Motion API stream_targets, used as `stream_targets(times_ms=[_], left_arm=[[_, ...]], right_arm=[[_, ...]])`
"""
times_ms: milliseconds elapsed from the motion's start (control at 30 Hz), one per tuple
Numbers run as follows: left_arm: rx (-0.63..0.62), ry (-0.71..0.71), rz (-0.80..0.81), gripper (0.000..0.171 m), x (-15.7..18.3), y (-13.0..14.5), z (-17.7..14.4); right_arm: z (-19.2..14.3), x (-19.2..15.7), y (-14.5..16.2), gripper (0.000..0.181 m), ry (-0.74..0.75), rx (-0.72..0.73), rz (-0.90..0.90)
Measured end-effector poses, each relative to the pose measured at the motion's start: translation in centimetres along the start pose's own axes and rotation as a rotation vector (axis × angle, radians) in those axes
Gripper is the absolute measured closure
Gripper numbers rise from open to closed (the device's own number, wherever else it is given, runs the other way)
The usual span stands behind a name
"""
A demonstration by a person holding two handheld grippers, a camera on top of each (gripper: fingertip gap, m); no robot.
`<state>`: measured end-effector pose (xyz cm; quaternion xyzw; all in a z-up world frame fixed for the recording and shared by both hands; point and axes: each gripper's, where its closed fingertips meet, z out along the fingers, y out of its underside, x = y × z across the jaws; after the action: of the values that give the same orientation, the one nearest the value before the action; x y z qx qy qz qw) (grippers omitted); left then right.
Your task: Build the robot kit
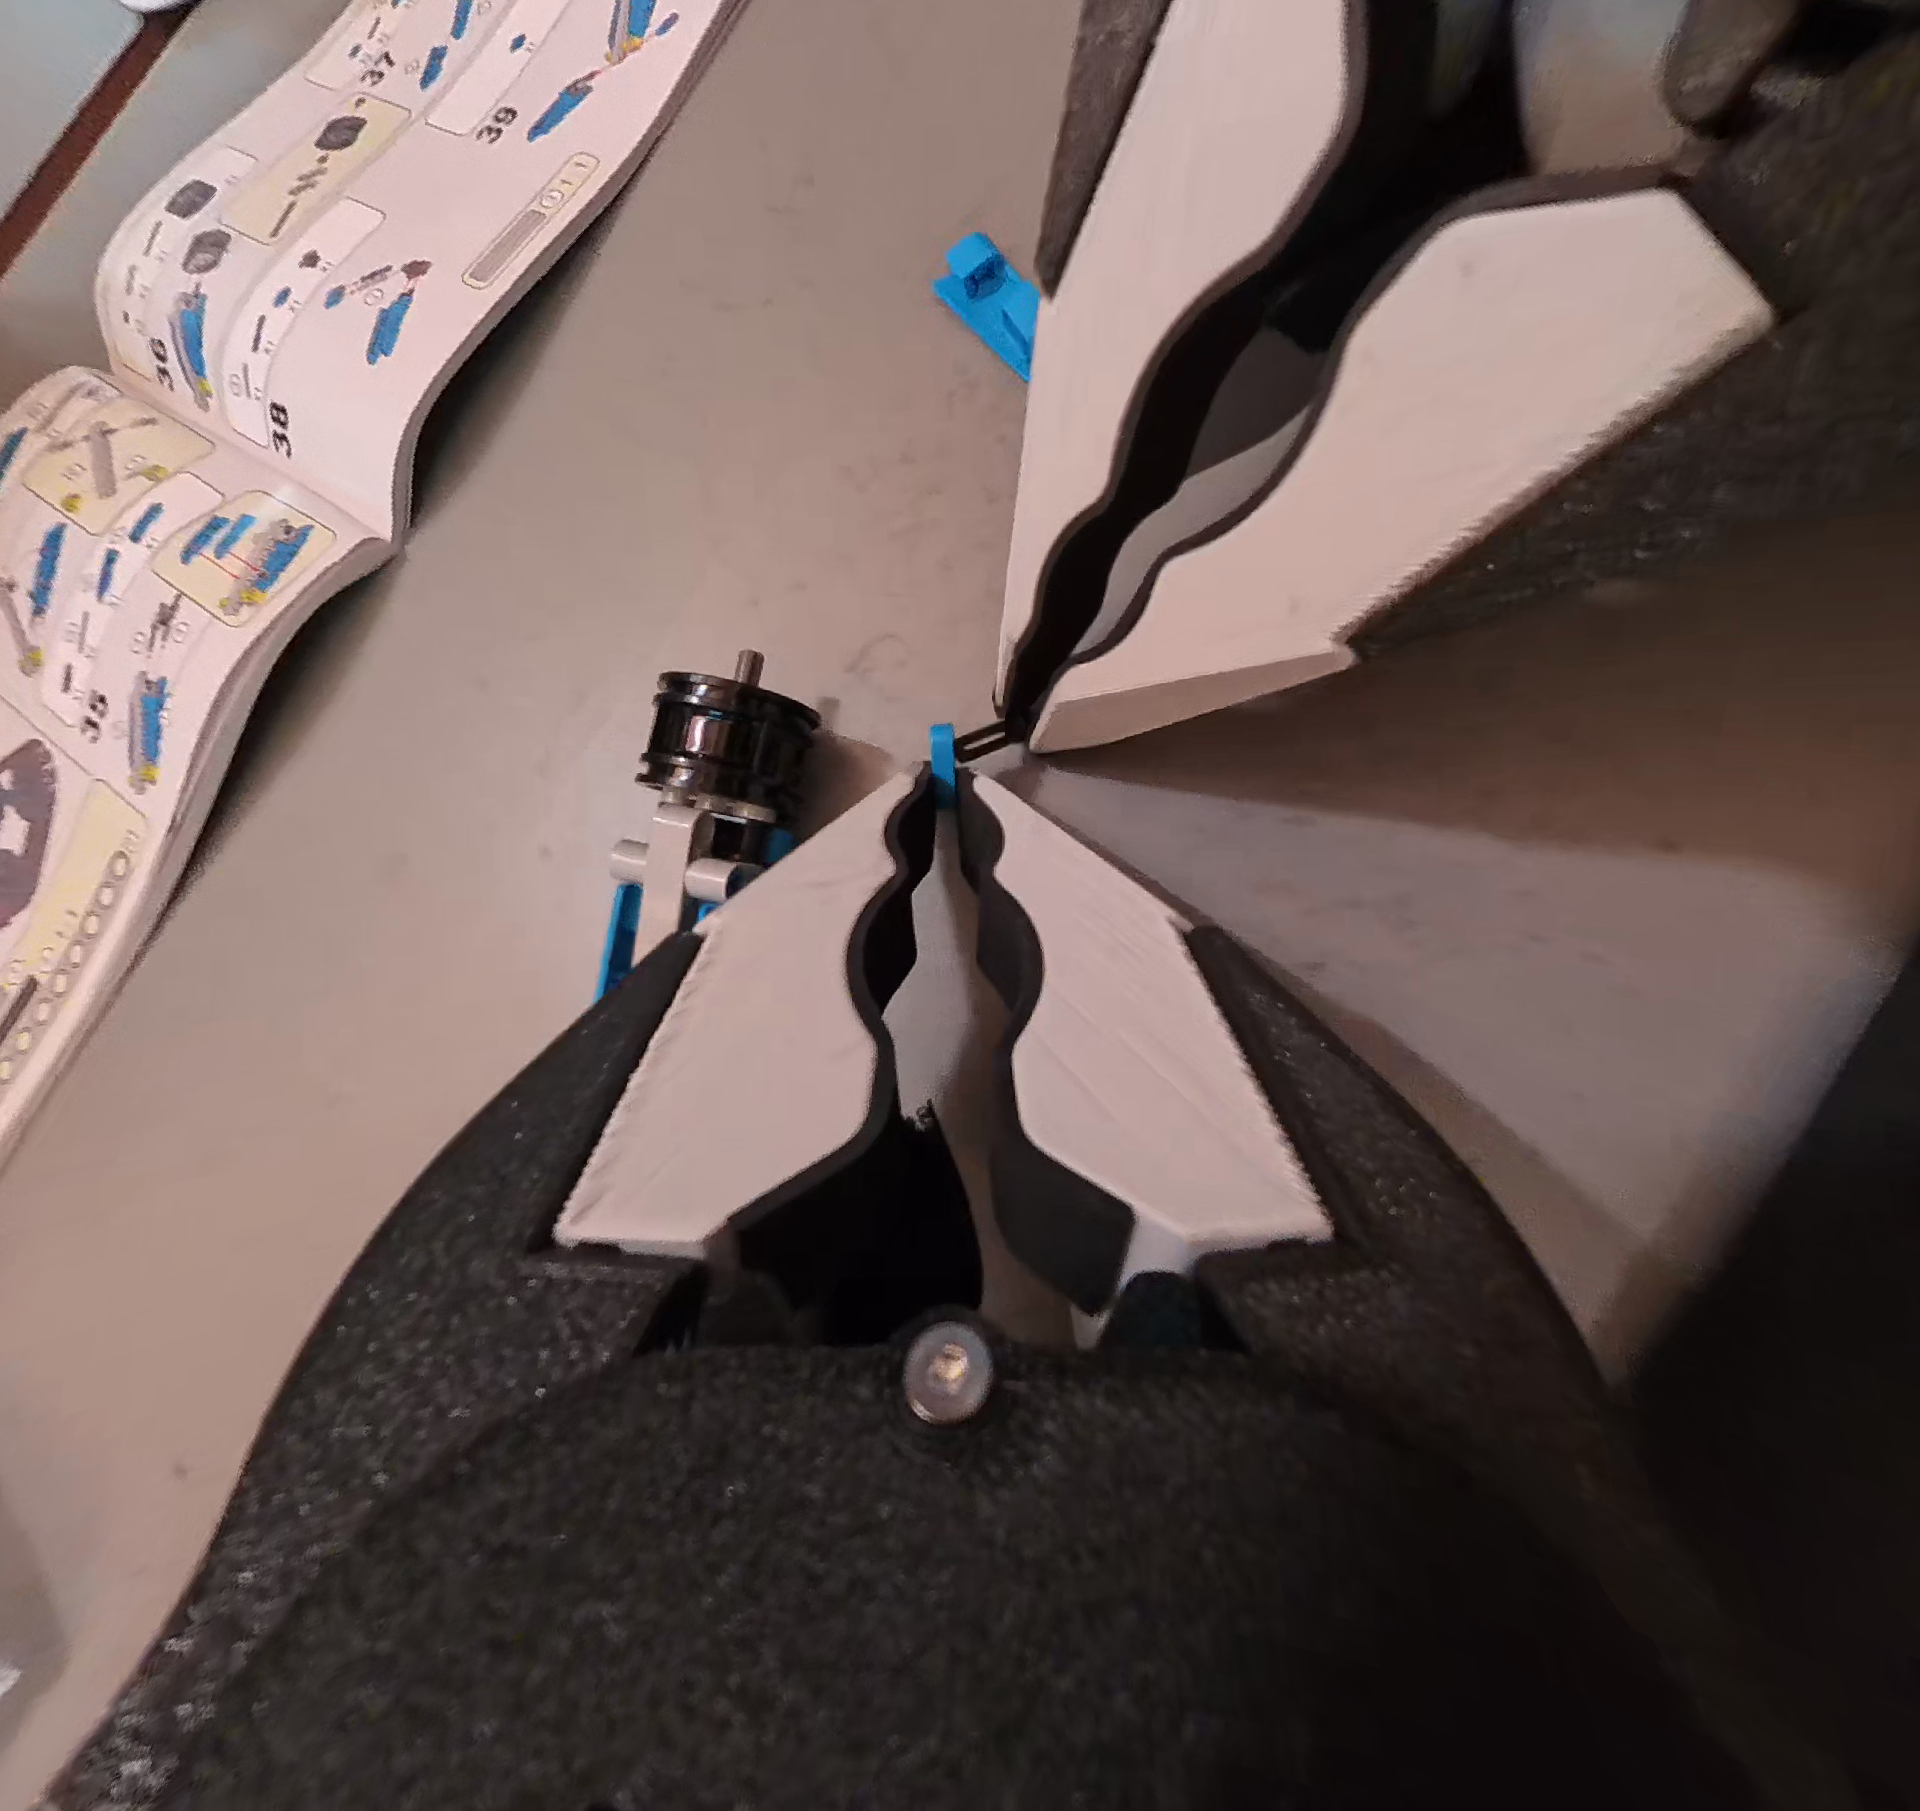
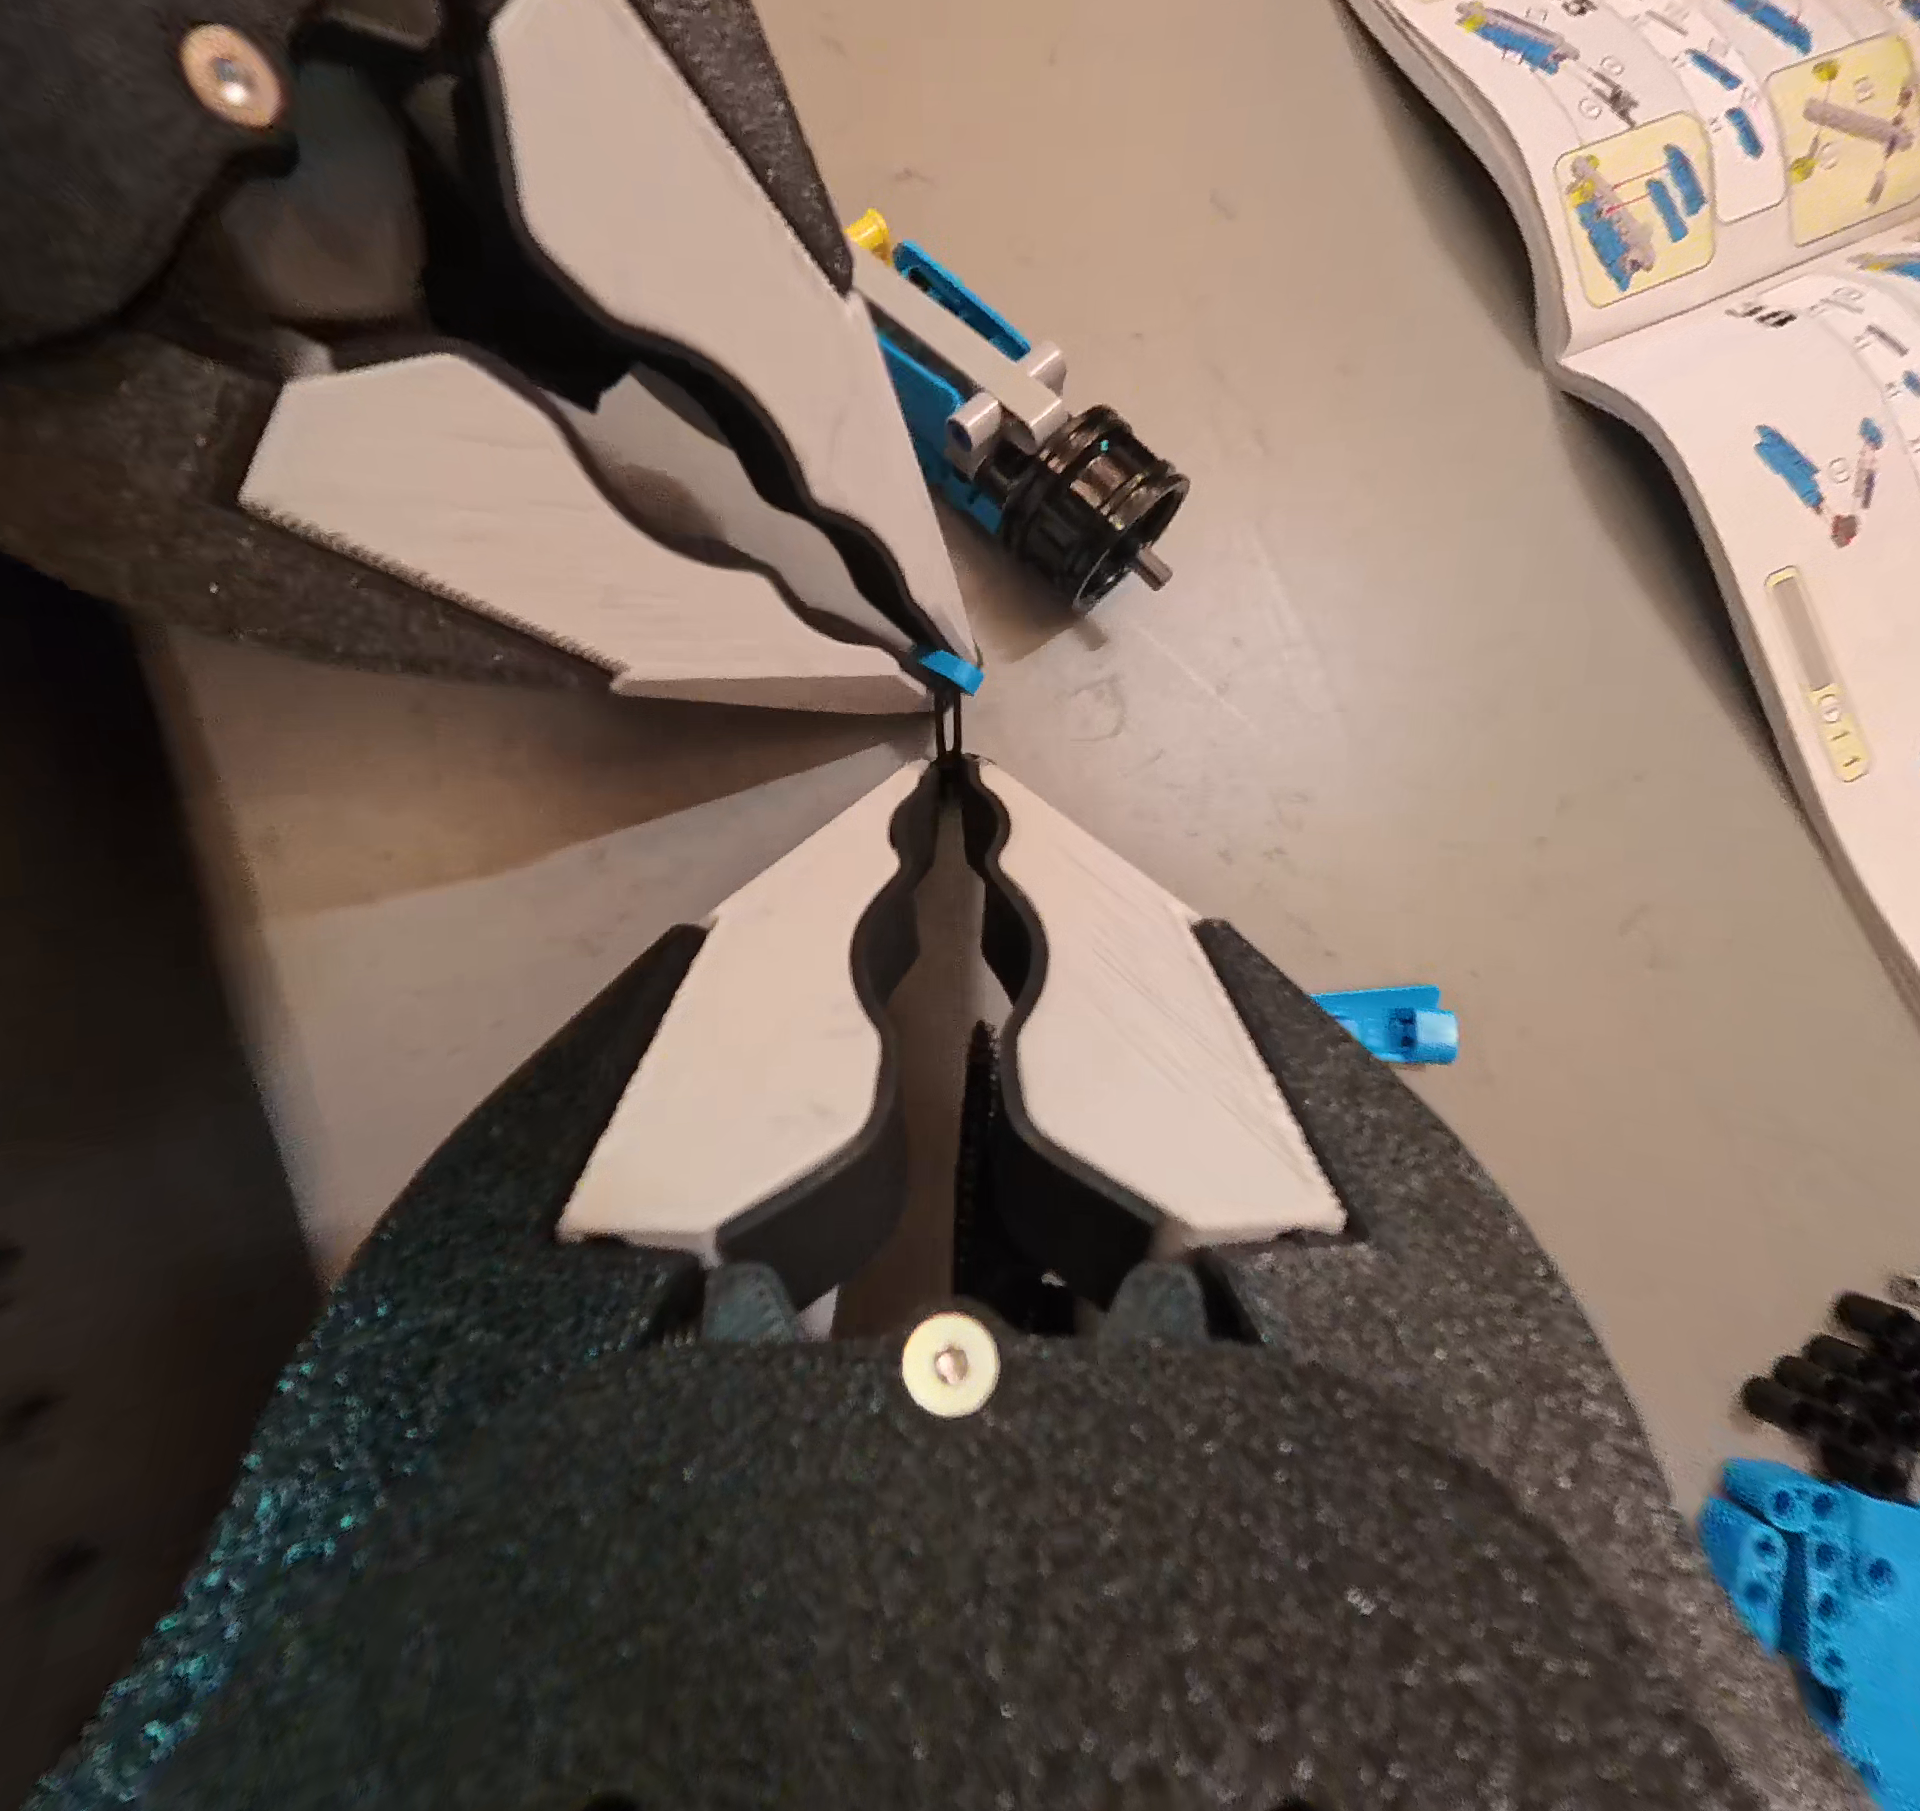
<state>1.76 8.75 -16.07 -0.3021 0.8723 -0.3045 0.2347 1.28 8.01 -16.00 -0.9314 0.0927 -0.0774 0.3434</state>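
Blue connector piece [image 1: 943,759] sits pinched at the very tip of the left hand-held gripper [image 1: 943,774], held just above the desk [image 1: 727,431]. Meeting it tip to tip, the right hand-held gripper [image 2: 951,762] is clamped on a thin black pin [image 2: 951,727] that touches the blue piece. Just beside them lies a blue and grey assembly with a black wheel hub [image 1: 727,738]. An open instruction booklet [image 1: 343,234] rests farther off, with loose blue parts [image 2: 1829,1595] near the right hand-held gripper.
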Motion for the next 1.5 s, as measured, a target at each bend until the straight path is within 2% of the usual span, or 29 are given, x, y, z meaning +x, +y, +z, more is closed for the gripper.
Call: stream_targets(times_ms=[267, 600, 933, 1133, 1233, 1500], left_arm=[[-0.003, -0.049, 0.099, 0.169, -0.15, 0.0, 0.05], [0.011, -0.073, 0.211, 0.169, 0.01, -0.04, 0.02], [-0.059, -0.316, 0.596, 0.169, -0.68, 0.11, 0.07], [-0.096, -0.392, 0.741, 0.169, -0.67, 0.12, 0.1], [-0.09, -0.386, 0.728, 0.169, -0.64, 0.11, 0.1], [-0.011, -0.305, 0.568, 0.169, -0.68, -0.48, -0.22]], right_arm=[[0.03, -0.18, 0.01, 0.177, -0.127, 0.051, 0.147], [0.1, -0.1, 0.21, 0.176, -0.204, 0.081, 0.192], [0.09, -0.07, 0.28, 0.176, -0.203, 0.081, 0.197], [0.06, -0.07, 0.3, 0.176, -0.227, 0.087, 0.225], [0.07, -0.08, 0.28, 0.176, -0.227, 0.087, 0.222], [-0.33, 0.24, -0.22, 0.176, -0.182, 0.116, 0.143]])
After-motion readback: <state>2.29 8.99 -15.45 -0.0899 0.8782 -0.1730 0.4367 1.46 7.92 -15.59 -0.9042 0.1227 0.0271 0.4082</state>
